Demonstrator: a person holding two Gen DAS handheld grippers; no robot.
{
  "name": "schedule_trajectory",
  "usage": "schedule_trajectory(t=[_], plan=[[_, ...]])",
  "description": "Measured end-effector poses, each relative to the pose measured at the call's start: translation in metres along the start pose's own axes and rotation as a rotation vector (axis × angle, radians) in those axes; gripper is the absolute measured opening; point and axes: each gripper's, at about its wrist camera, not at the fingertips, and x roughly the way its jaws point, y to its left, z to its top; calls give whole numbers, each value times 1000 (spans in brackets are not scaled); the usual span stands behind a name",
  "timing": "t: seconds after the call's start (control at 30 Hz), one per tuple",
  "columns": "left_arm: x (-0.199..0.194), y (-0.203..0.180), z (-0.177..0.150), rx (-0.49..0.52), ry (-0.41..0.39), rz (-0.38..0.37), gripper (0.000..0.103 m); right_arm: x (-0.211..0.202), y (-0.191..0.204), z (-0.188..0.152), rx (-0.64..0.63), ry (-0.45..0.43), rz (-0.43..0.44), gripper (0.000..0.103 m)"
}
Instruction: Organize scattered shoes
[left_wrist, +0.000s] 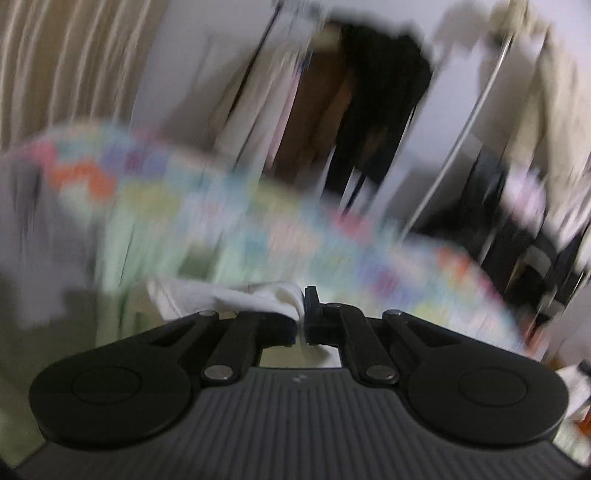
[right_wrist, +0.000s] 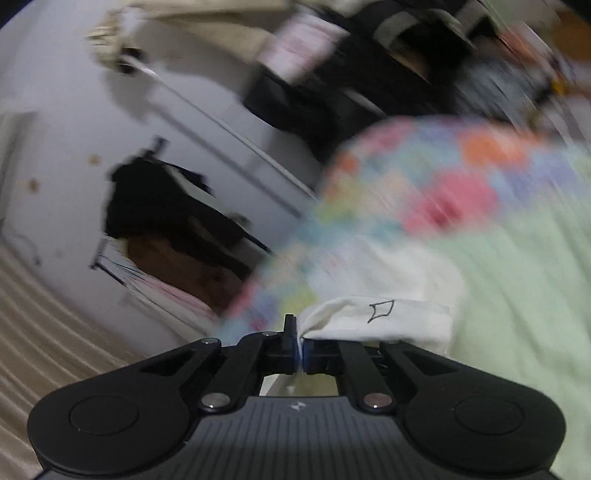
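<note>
Both claws are clenched on white cloth, and no shoe shows in either view — where the task's shoes lie cannot be told from here.

The left gripper (left_wrist: 303, 325) has its jaws drawn together with a fold of the white fabric (left_wrist: 236, 299) pinched between them; the bunched cloth spills off to the left of the fingertips and hangs loose there. The right gripper (right_wrist: 300, 350) is likewise shut on an edge of white fabric (right_wrist: 384, 317), which spreads away to the right of its tips and carries a small outlined mark just above the right jaw. Gripping by an edge rather than the bulk would let the piece hang and open out. Whether the two claws hold the same piece, the views do not settle, though it seems likely.

Ahead of both claws, beyond the cloth, lies a bed under a pale green sheet with a colourful patchwork cover (left_wrist: 207, 206) across it; in the right view the cover (right_wrist: 443, 173) sits above and to the right of the tips. Further off stand a white wall and a clothes rail (left_wrist: 465, 122) with dark garments (left_wrist: 380, 88) hanging. Everything past the fingers is smeared by motion blur, so finer detail is lost.

Judging by the task, this looks like clearing cloth aside, not shoe handling itself; the sorting appears not yet begun in these views.
</note>
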Motion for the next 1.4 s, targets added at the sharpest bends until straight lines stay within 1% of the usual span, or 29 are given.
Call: schedule_trajectory(t=[0.03,0.1,0.13,0.17,0.2,0.27,0.33,0.37,0.43,0.47,0.5,0.53,0.57,0.63,0.67,0.7,0.73,0.77,0.83,0.87,0.9,0.97,1.0,1.07,1.17,1.23,1.27,1.33,1.4], plan=[[-29,-14,26,19,-114,-29,4,-7,18,13,-36,-38,50,3],[-66,-27,44,46,-214,-55,4,-28,42,31,-64,-98,157,3],[-80,-29,47,44,-237,-70,4,-41,47,34,-66,-117,207,3],[-110,-31,49,37,-274,-97,4,-54,52,38,-69,-136,258,3],[-129,-30,46,35,-277,-106,5,-67,57,41,-71,-151,305,3],[-156,-23,32,19,-235,-93,7,-88,46,38,-62,-113,327,4],[-164,-13,15,0,-158,-61,7,-101,29,30,-38,-53,305,5],[-165,2,-11,-30,-42,0,8,-104,17,23,-20,-17,282,6],[-159,20,-40,-51,81,75,8,-105,-24,-2,57,128,195,7],[-151,40,-72,-86,215,155,8,-111,-36,-13,84,174,163,8],[-145,54,-95,-118,325,212,8,-110,-65,-34,142,285,78,9],[-140,69,-117,-150,428,263,8,-111,-85,-52,175,359,4,9],[-138,79,-135,-175,496,306,8,-114,-98,-65,197,391,-43,9],[-136,95,-164,-177,610,370,8,-125,-143,-104,275,497,-201,10],[-139,102,-177,-157,658,415,8,-130,-151,-111,284,503,-226,12],[-142,101,-179,-138,664,419,8,-139,-161,-120,284,509,-247,13],[-145,99,-177,-125,664,419,9,-147,-170,-127,285,513,-265,11],[-150,93,-172,-102,659,425,12,-154,-170,-128,283,503,-265,12],[-158,81,-159,-69,634,430,35,-175,-164,-123,242,462,-282,17],[-163,68,-145,-37,583,428,49,-183,-156,-118,194,435,-314,20],[-167,61,-136,-15,547,420,55,-191,-149,-113,145,408,-346,23],[-159,42,-117,26,491,381,59,-201,-130,-106,43,364,-375,29],[-149,34,-108,42,466,347,67,-204,-120,-104,-11,346,-377,37],[-122,27,-98,40,459,305,81,-201,-98,-103,-87,327,-352,41],[-61,18,-88,-11,505,267,81,-184,-60,-115,-152,335,-267,42],[-31,14,-94,-3,511,256,81,-158,-29,-126,-206,346,-202,45],[-14,13,-99,24,489,253,81,-147,-13,-133,-239,352,-168,47],[-3,18,-109,68,429,229,81,-102,35,-160,-388,394,-78,48],[-5,28,-118,102,389,146,81,-65,75,-186,-517,420,16,48]])
